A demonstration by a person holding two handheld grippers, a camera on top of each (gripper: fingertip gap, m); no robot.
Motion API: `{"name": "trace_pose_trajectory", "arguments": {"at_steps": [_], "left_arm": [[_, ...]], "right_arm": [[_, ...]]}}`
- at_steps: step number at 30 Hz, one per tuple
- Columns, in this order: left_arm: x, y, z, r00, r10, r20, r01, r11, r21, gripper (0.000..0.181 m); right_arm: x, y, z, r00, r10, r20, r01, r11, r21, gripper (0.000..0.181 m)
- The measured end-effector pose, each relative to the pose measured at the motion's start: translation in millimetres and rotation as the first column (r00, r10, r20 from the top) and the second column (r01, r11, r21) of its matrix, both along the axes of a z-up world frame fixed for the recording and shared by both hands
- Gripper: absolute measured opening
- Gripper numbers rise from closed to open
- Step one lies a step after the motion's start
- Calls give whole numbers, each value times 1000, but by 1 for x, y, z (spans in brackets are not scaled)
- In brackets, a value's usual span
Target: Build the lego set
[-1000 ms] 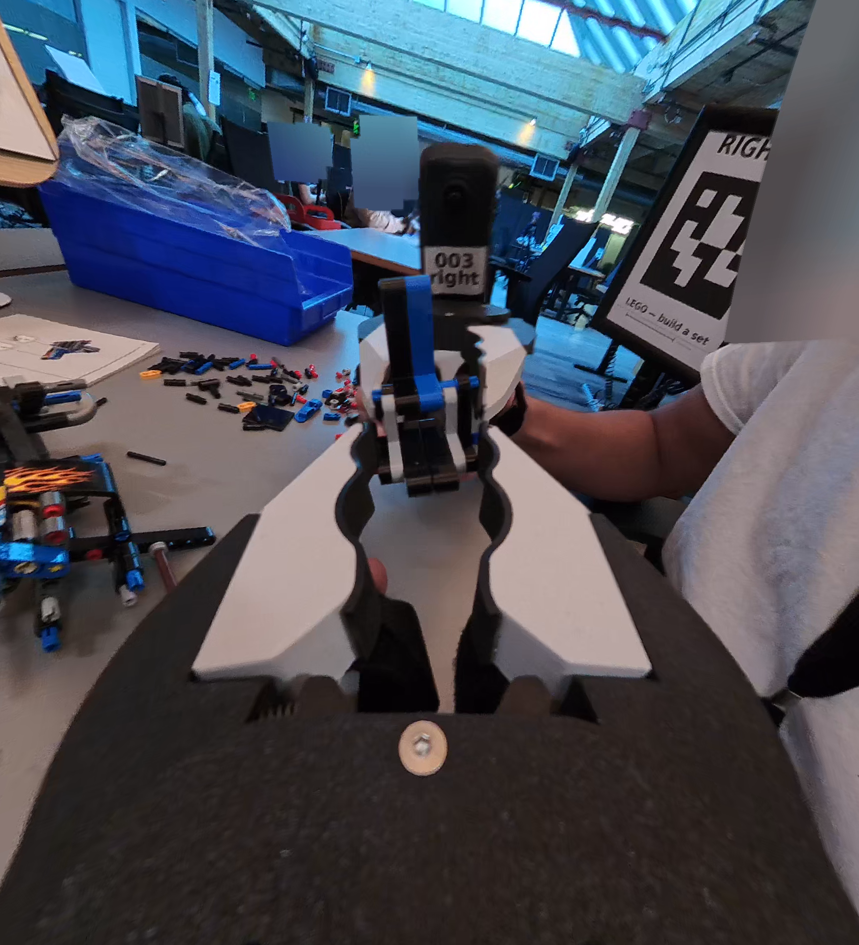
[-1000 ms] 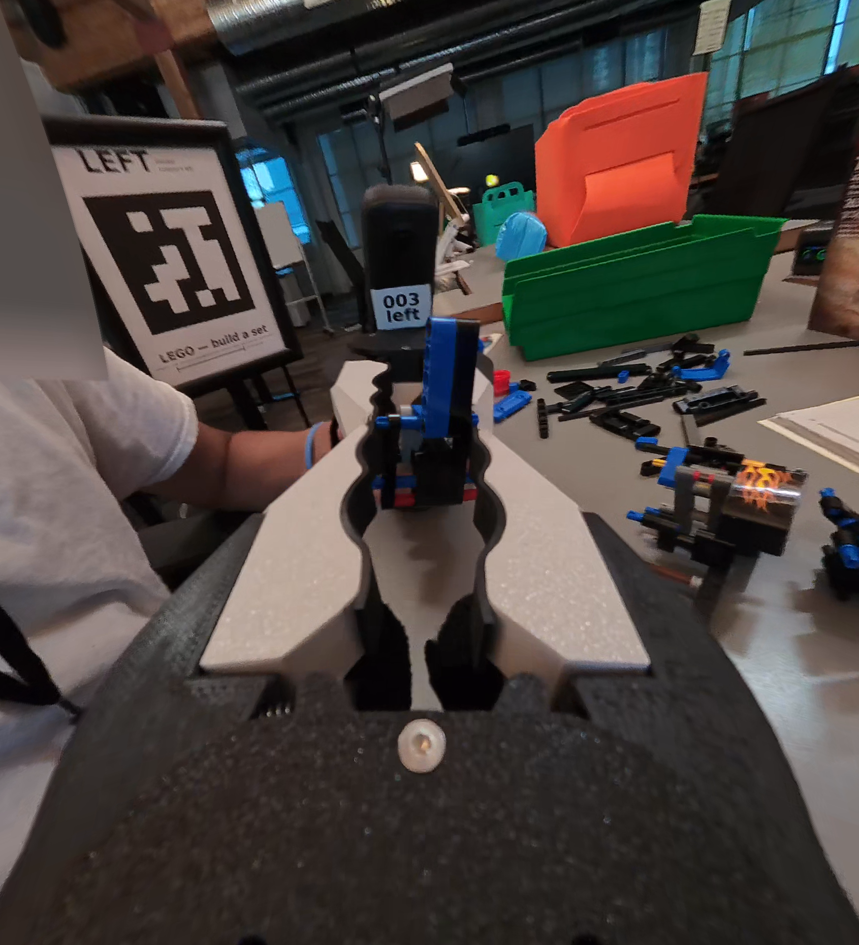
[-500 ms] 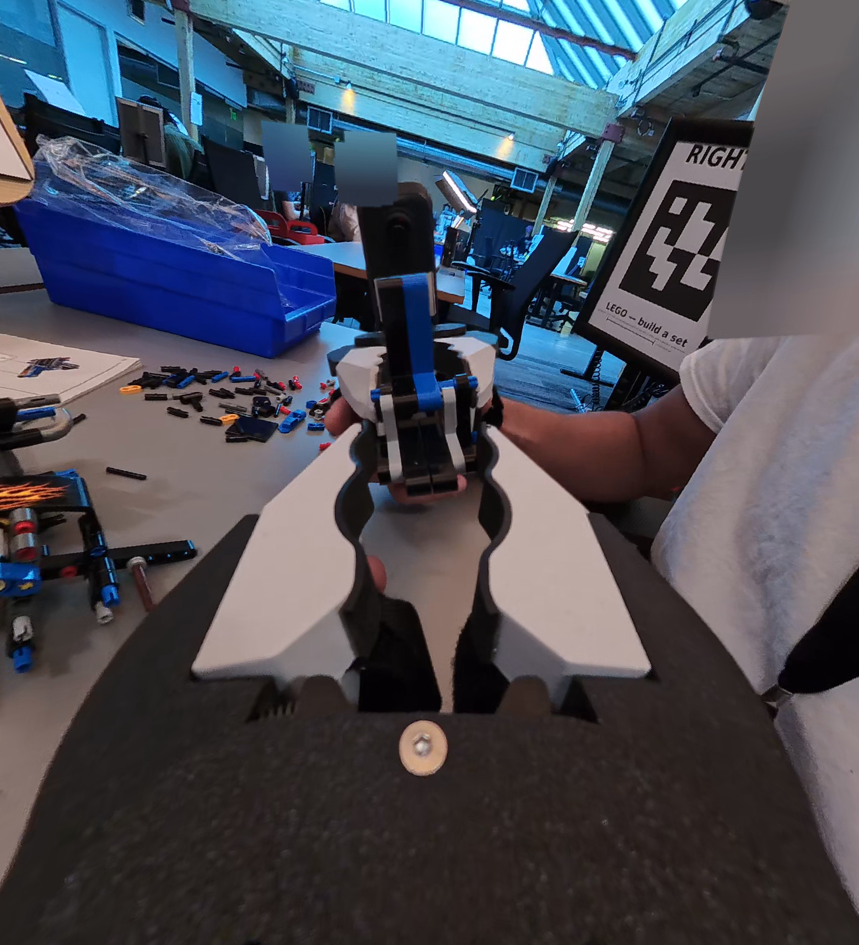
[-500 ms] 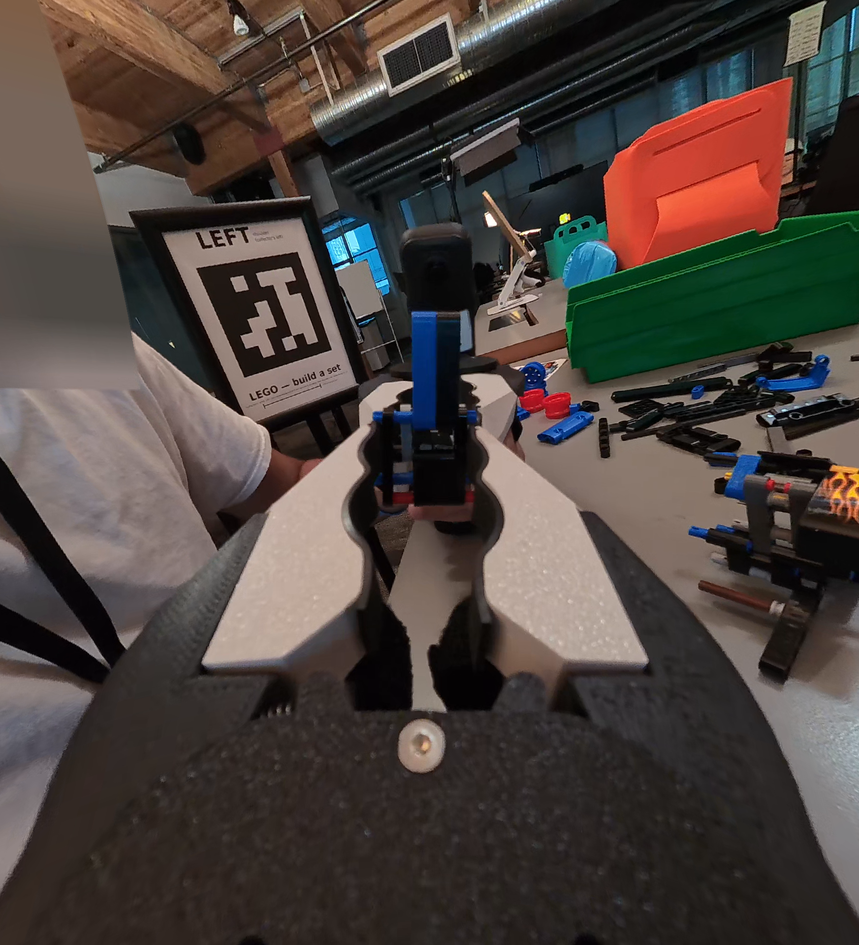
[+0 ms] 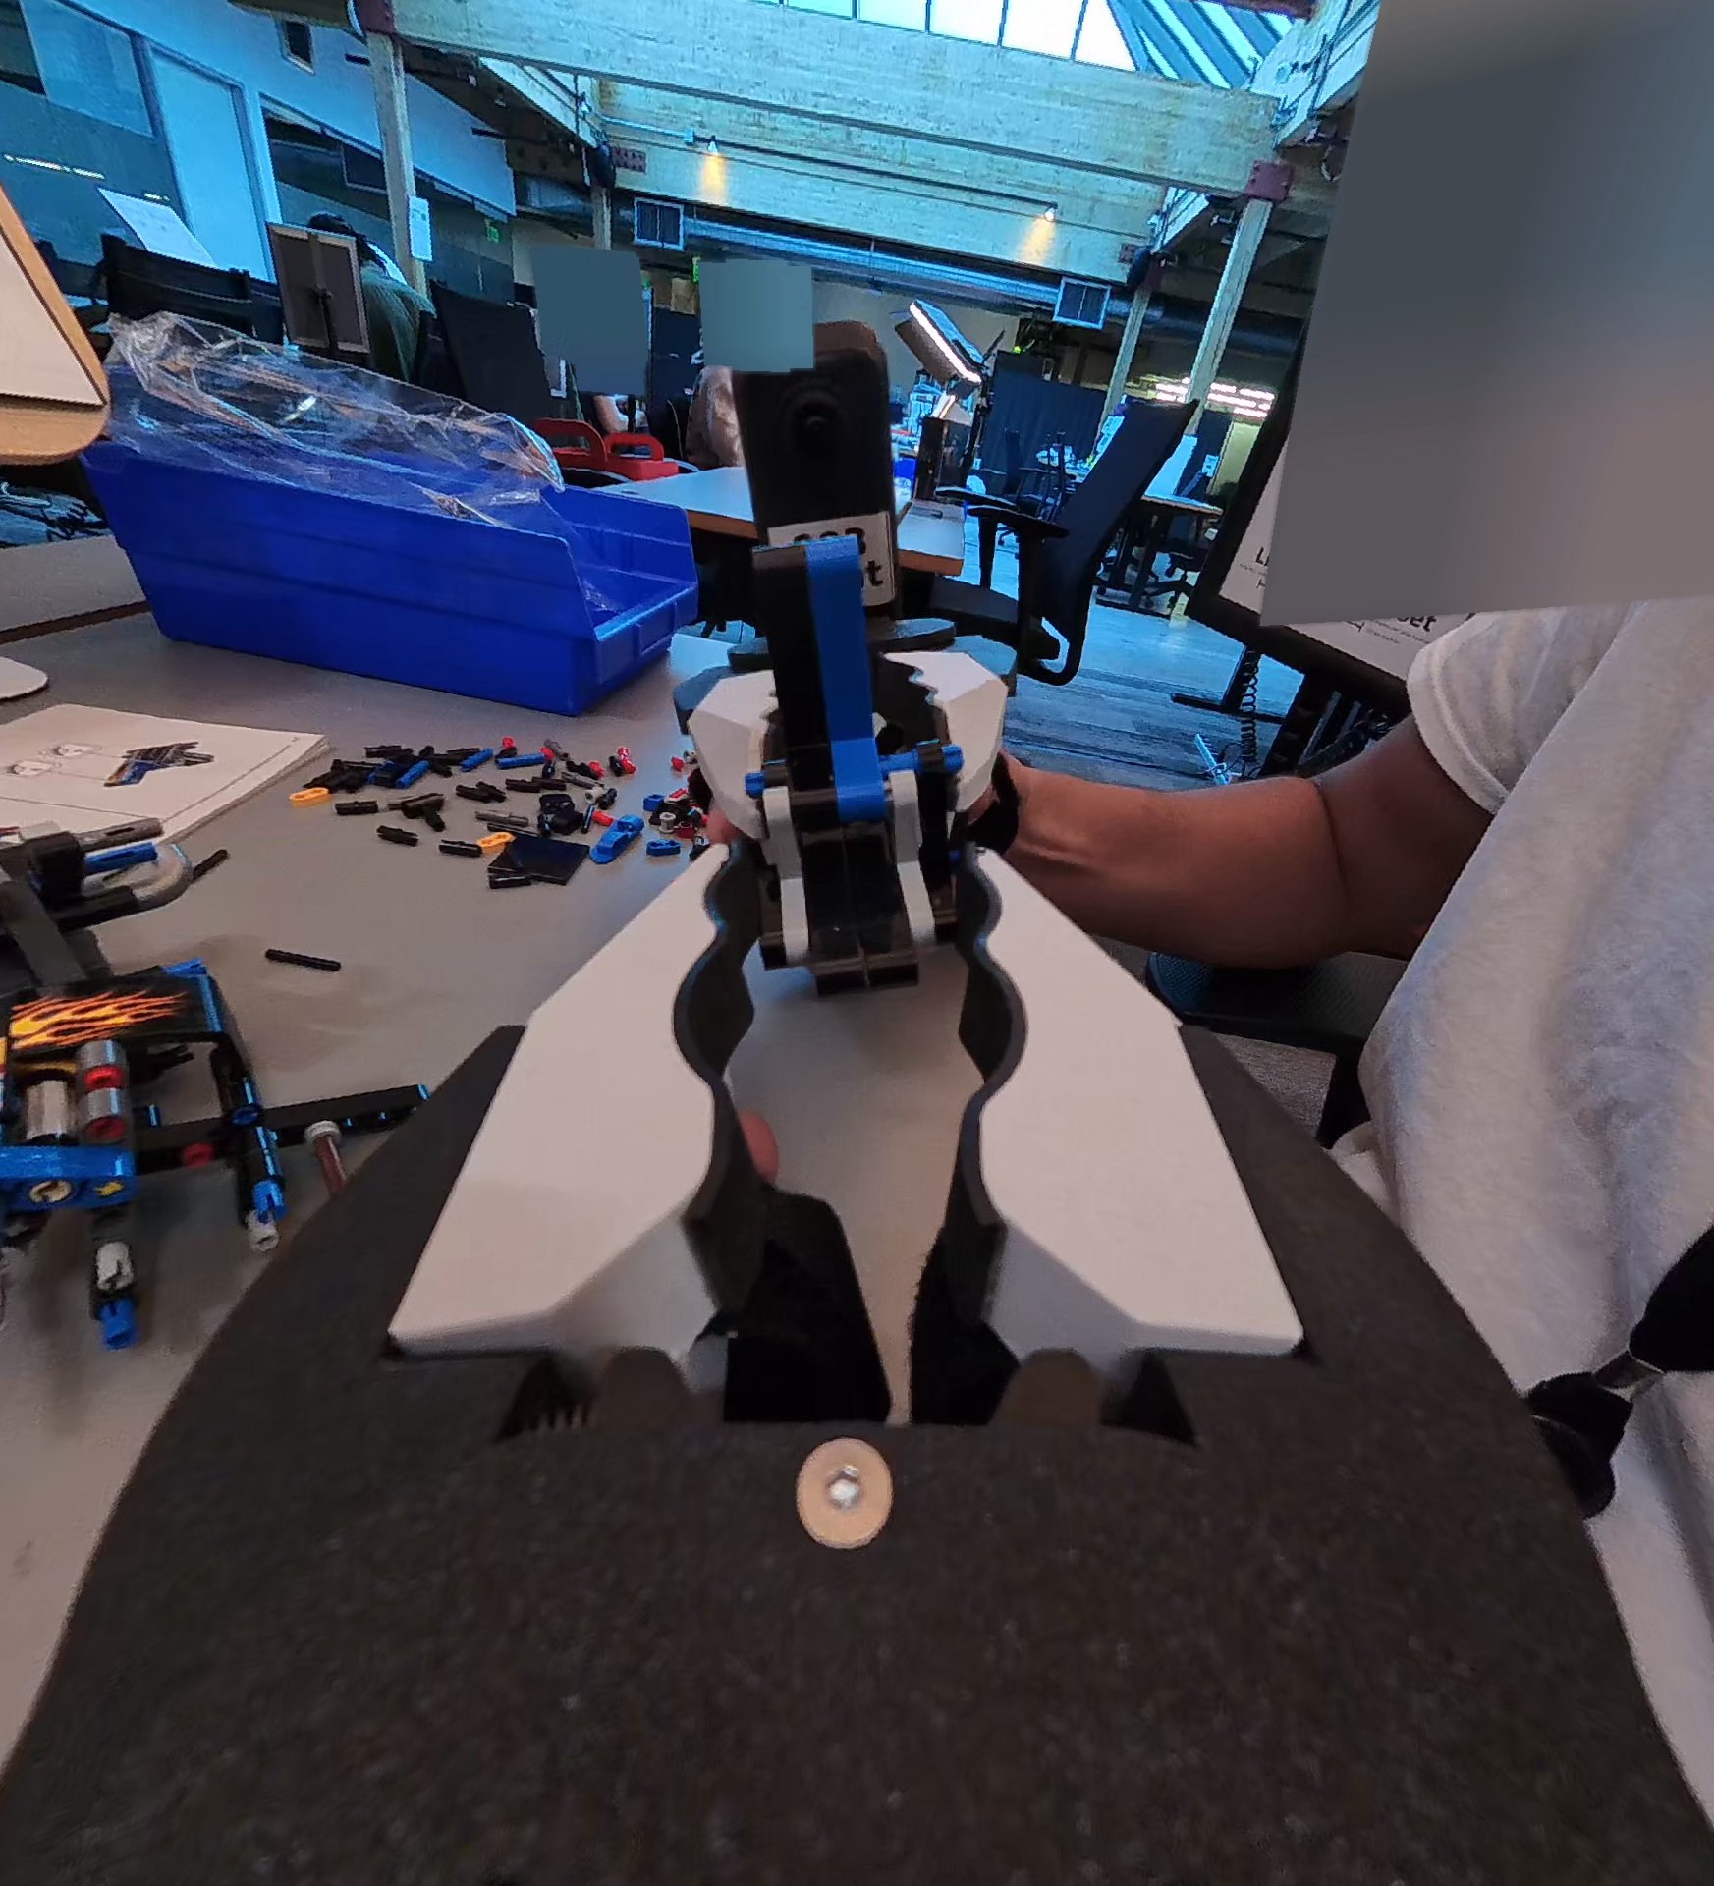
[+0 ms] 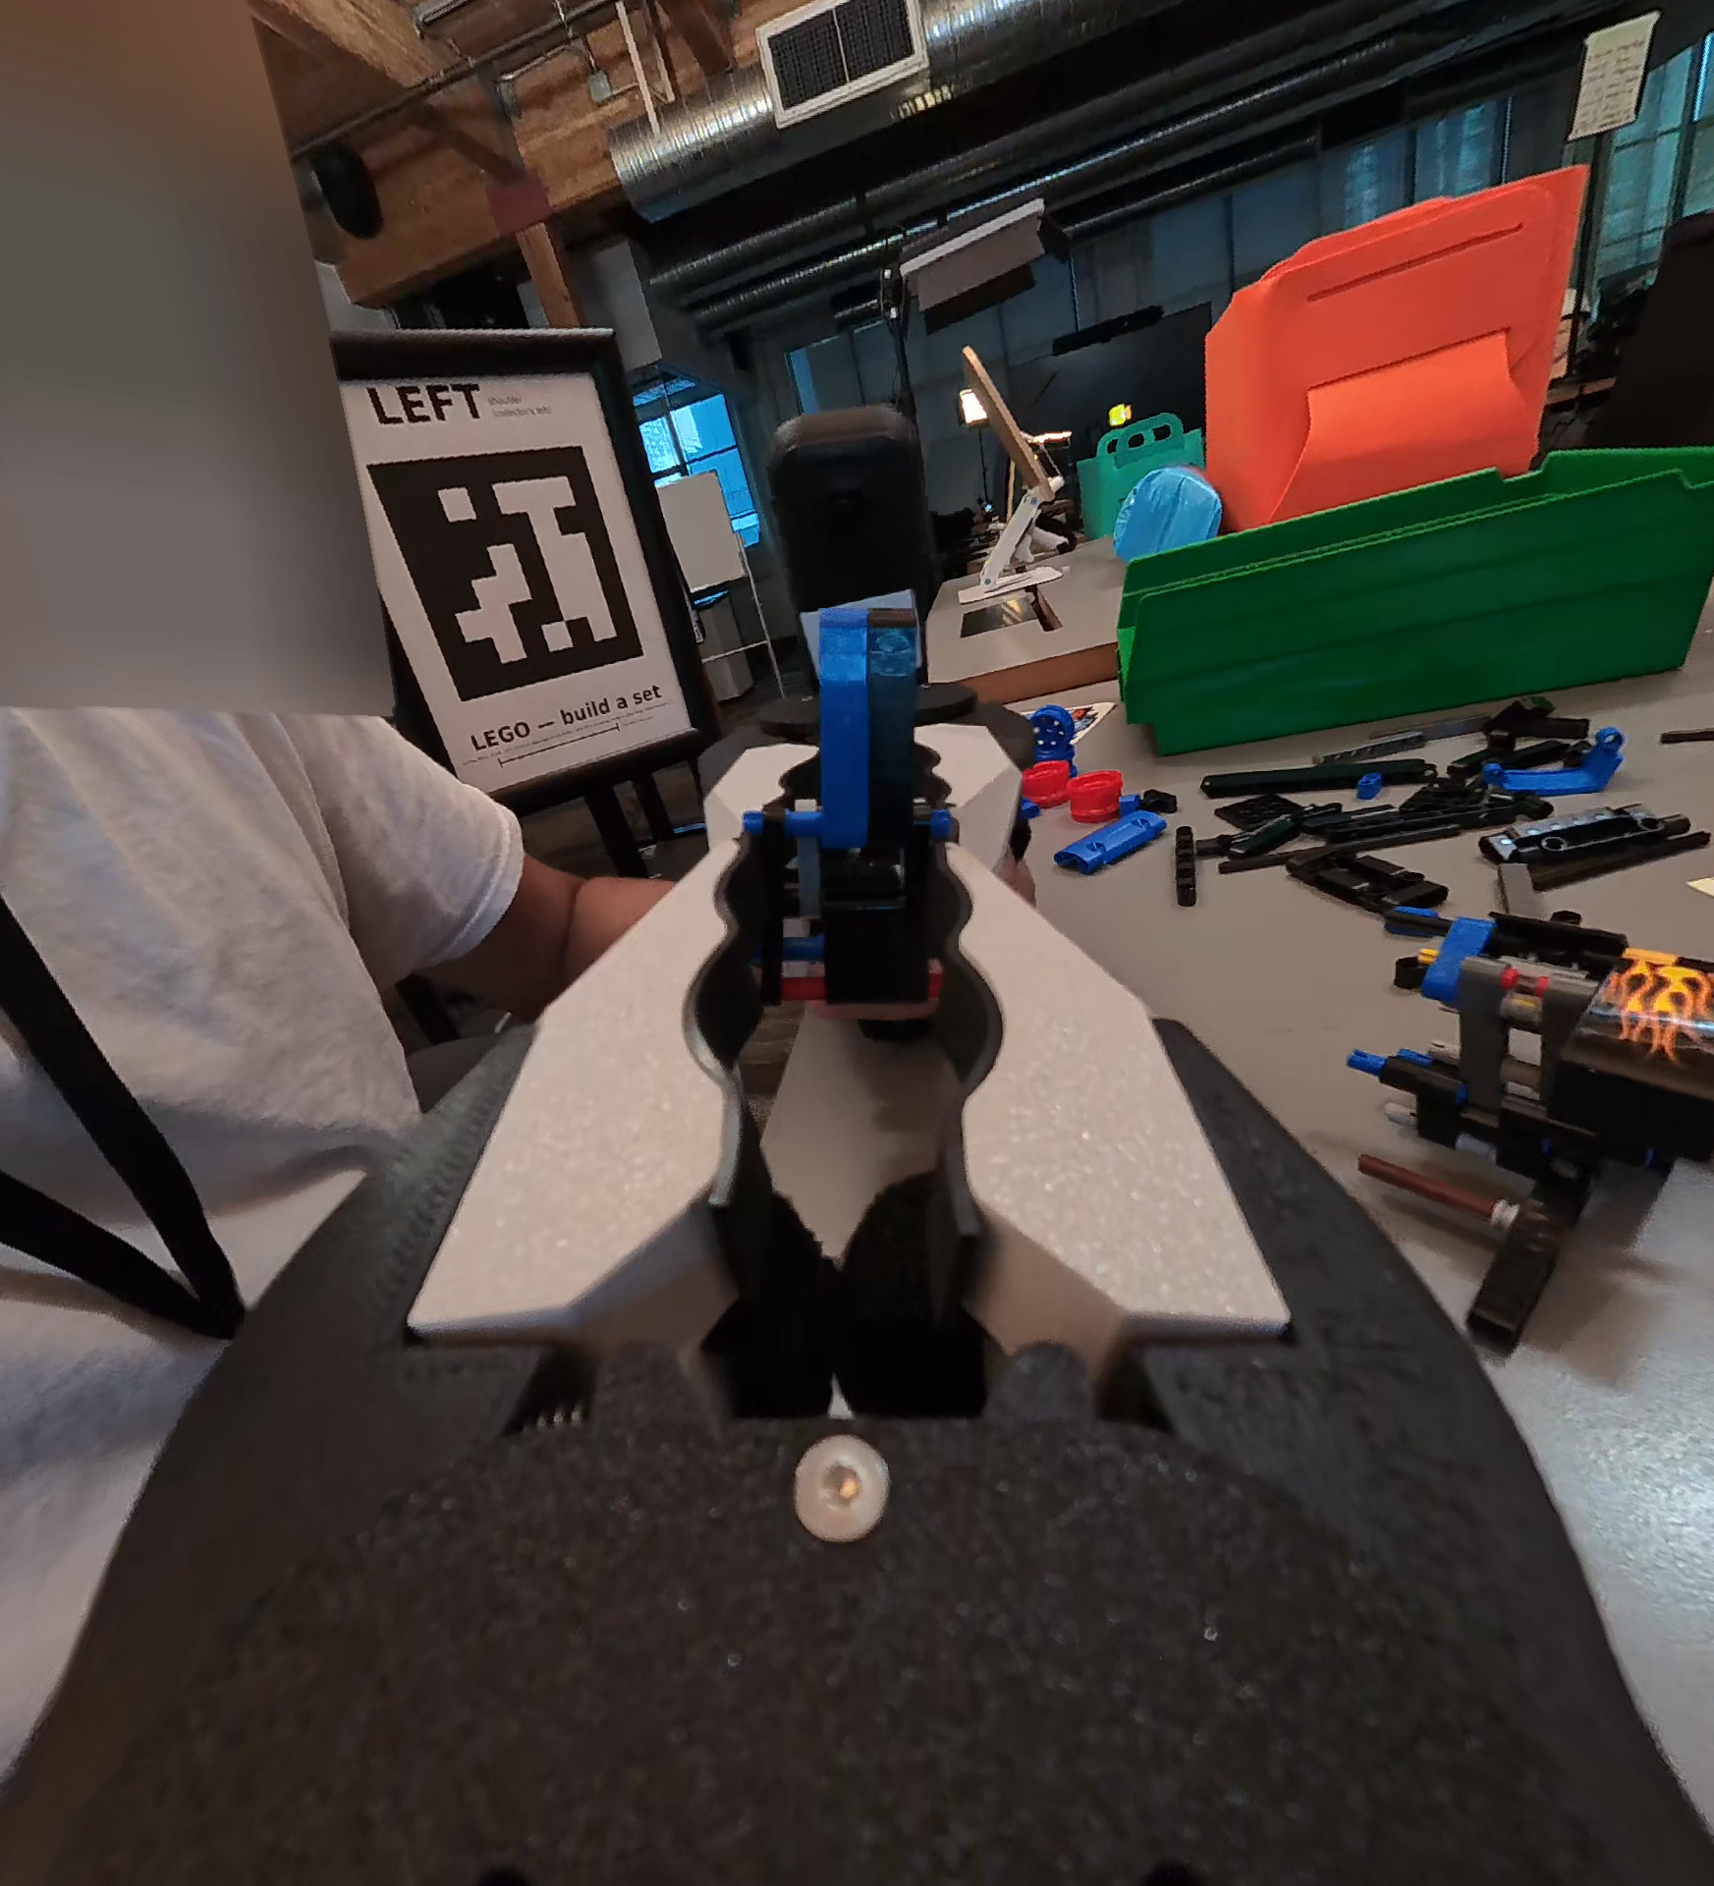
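Note:
Both grippers face each other in the air above the table edge and are shut on one small lego sub-assembly (image 5: 847,867) of black, blue and white parts. A tall blue piece stands up from it. My left gripper (image 5: 844,888) clamps it near the fingertips. My right gripper (image 6: 847,898) clamps the same sub-assembly (image 6: 858,919) from the opposite side. Each view shows the other gripper's white fingers just behind the piece. A larger lego chassis with a flame sticker lies on the grey table (image 5: 403,949) in the left wrist view (image 5: 87,1092) and in the right wrist view (image 6: 1597,1061).
Loose small lego parts (image 5: 505,796) lie before a blue bin (image 5: 393,582), beside an instruction booklet (image 5: 107,765). Longer black and blue parts (image 6: 1424,816) lie before a green bin (image 6: 1424,602) with an orange bin (image 6: 1383,357) behind. A person in a white shirt (image 5: 1597,1021) sits close.
Both grippers have tilted and shifted slightly with the sub-assembly still held between them; the background has slid in both views. The grip on the piece is unchanged.

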State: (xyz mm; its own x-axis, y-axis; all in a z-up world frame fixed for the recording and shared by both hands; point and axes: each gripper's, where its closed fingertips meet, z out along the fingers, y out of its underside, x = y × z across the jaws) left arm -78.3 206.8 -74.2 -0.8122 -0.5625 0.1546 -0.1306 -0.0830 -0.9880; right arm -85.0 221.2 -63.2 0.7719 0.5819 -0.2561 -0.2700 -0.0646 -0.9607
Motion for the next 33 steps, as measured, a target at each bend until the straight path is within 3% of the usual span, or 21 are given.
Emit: {"name": "trace_pose_trajectory", "arguments": {"at_steps": [8,20,27,33], "left_arm": [[2,4,3,1000,15,-14,-15,999,-44,36],[14,17,3,992,123,-10,-123,992,-35,36],[19,22,2,988,151,-29,-152,987,-46,36],[29,35,2,951,310,5,-310,950,-23,36]], "right_arm": [[3,3,2,998,2,-59,-3,1000,-15,30],[15,12,-1,989,-110,-100,107,994,-28,31],[24,14,-4,983,-185,5,185,983,-15,35],[35,19,-3,934,-347,78,346,938,27,28]]}}
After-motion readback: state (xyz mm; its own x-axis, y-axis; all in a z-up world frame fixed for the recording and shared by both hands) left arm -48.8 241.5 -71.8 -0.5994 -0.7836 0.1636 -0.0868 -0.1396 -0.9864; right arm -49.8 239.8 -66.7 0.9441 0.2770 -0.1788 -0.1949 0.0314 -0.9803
